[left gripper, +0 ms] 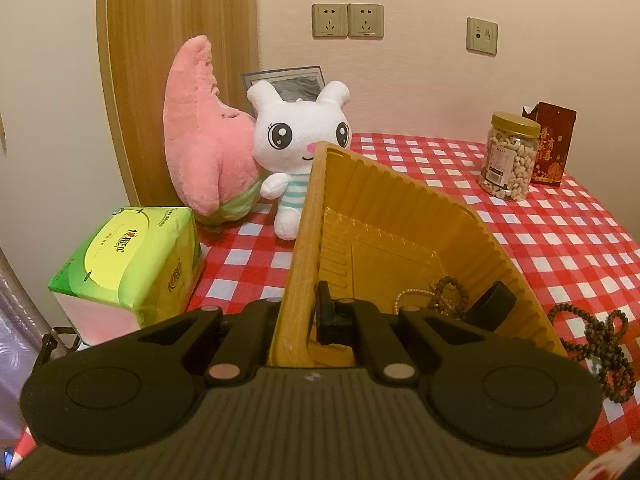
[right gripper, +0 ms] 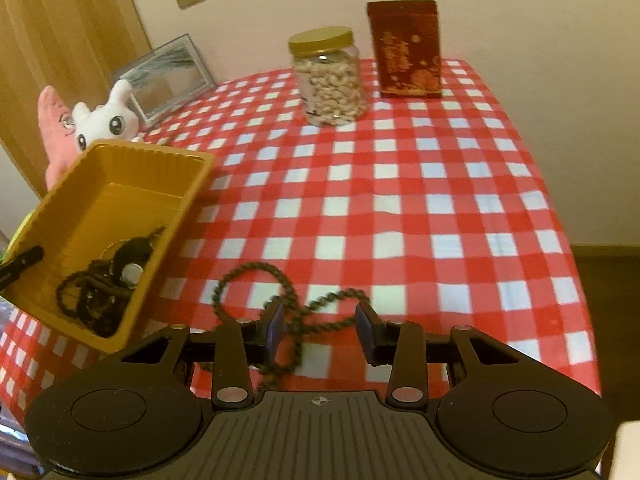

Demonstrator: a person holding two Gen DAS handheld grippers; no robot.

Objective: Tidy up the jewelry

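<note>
A yellow plastic tray (left gripper: 400, 216) (right gripper: 120, 200) is tipped up off the red checked tablecloth (right gripper: 400, 200). My left gripper (left gripper: 298, 320) is shut on its near side wall. Inside the tray lie dark bead bracelets (left gripper: 448, 296) (right gripper: 96, 296), a pearl strand (left gripper: 412, 294) and a black piece (left gripper: 492, 304). A long dark bead necklace (right gripper: 256, 270) (left gripper: 600, 344) lies looped on the cloth to the right of the tray. My right gripper (right gripper: 320, 316) hangs just over it, jaws apart and still widening. The strand runs between them close to the left pad, not pinched.
A green tissue pack (left gripper: 124, 264), a pink plush (left gripper: 200, 132) and a white plush rabbit (left gripper: 300, 136) stand left of the tray. A cashew jar (right gripper: 330, 80), a dark red box (right gripper: 406, 48) and a picture frame (right gripper: 168, 76) stand at the back. The table's edge (right gripper: 580, 280) drops off on the right.
</note>
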